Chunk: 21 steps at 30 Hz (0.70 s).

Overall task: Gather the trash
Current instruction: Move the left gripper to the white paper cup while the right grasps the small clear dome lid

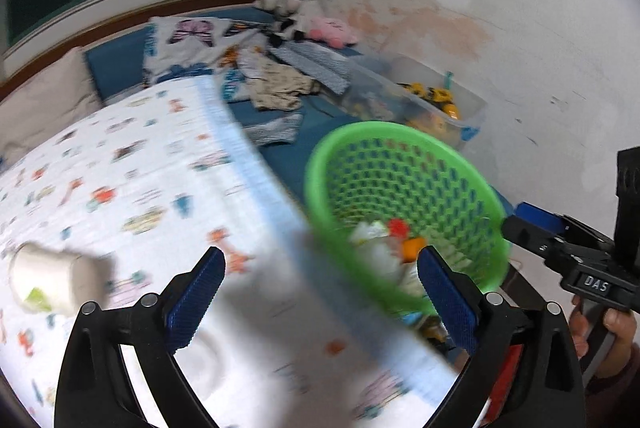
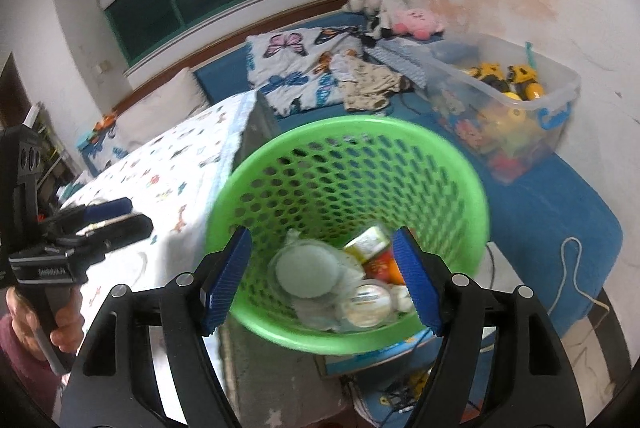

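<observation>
collecting: trash goes from the counter into the green basket; some pieces are already inside, at least one is still out.
white bottle: lies on its side on the patterned cloth of the counter, far left in the left wrist view, apart from both tools; blurred, so i cannot tell if it has a cap.
left tool: jaws stand wide and nothing is between them; it hangs over the cloth, with the bottle off to its left side.
green basket: stands just beside the edge of the counter, on the right of it; inside are a round pale lid, a clear cup and an orange packet.
right tool: jaws apart at a medium width, empty, pointing down into the mouth of the basket; pads touch no trash.
toy box: clear box with yellow toys on the blue bed behind the basket; not trash, i think.
step in hand, my judgement: reach for the bottle with the left tool.
how to do it well: turn the tool toward the bottle, come across its round body, not along it, and close at the middle so it does not roll away.
risk: the cloth may be pinched together with the bottle.
</observation>
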Tool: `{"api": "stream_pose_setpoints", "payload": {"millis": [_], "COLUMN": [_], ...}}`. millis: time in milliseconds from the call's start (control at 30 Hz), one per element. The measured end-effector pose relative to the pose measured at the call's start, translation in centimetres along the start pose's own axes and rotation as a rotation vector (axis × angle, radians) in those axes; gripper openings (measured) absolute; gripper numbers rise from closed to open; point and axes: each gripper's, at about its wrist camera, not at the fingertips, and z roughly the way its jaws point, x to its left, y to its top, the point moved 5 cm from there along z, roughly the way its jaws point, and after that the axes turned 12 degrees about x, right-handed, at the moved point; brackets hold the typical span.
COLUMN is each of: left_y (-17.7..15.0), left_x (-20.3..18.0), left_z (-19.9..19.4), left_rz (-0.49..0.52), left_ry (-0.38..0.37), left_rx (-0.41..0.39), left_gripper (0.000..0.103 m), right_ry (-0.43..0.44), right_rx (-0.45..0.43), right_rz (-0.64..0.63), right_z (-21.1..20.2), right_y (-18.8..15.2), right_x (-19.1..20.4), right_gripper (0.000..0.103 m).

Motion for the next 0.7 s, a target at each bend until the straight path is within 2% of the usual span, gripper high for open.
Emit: {"api": "stream_pose_setpoints", "payload": {"millis": [433, 700], "left_y": [-3.9, -5.5], "left_x": [12.2, 16.3], "left_z": [-4.9, -6.4], "left_rz": [-0.246, -0.335], "left_ry": [0.124, 0.178], "left_rx": [-0.049, -0.065], "left_gripper": [0.094, 0.094], "right_ry": [0.115, 0.183], "right_rx": [0.099, 0.155], "right_rz": [-0.217, -0.364], "right_z": [4.1, 6.5], "right_y": [-0.9, -1.6], "right_x": [10.3, 16.9], "right_gripper": [0.077, 0.077]}}
